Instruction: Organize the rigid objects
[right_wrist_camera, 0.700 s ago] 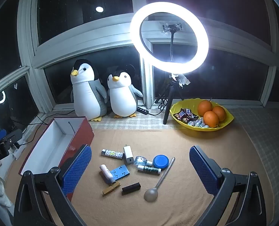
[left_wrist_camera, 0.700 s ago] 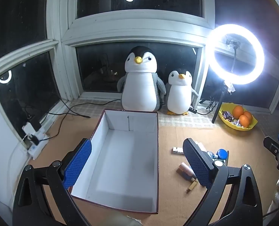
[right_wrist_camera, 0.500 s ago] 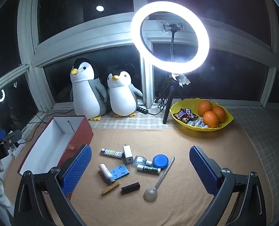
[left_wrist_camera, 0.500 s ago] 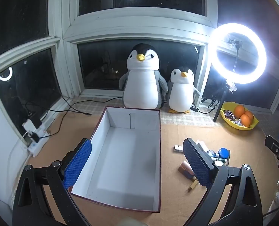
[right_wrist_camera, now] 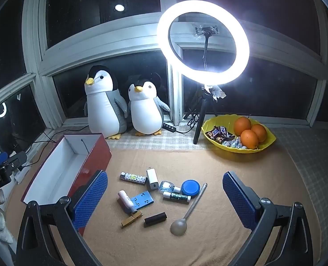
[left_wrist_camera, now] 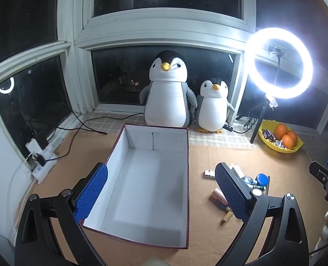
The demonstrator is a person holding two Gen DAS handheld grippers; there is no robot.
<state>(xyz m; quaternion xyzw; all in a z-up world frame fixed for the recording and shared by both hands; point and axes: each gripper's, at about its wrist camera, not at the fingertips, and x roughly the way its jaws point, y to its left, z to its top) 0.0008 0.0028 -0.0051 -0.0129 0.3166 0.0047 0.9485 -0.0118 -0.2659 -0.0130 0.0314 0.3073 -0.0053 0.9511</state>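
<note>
An empty red box [left_wrist_camera: 187,177] with a white inside lies under my open left gripper [left_wrist_camera: 161,190]; the same box [right_wrist_camera: 93,155] sits at the left of the right wrist view. Right of it, small items lie scattered on the tan mat: a patterned lighter [right_wrist_camera: 133,178], a white charger [right_wrist_camera: 152,179], a blue round lid [right_wrist_camera: 190,187], a blue card [right_wrist_camera: 141,200], a spoon [right_wrist_camera: 187,212], a dark tube [right_wrist_camera: 155,219] and a gold clip [right_wrist_camera: 131,219]. My right gripper [right_wrist_camera: 165,199] hangs open above them, holding nothing.
Two plush penguins [left_wrist_camera: 167,90] stand at the window behind the box. A lit ring light [right_wrist_camera: 202,42] on a tripod and a yellow bowl [right_wrist_camera: 267,144] of oranges and sweets stand at the back right. A power strip [left_wrist_camera: 42,166] with cables lies at the left.
The left wrist view has shifted slightly, so the box and penguins sit a little further right and lower. The right wrist view is nearly unchanged. Both grippers stay open.
</note>
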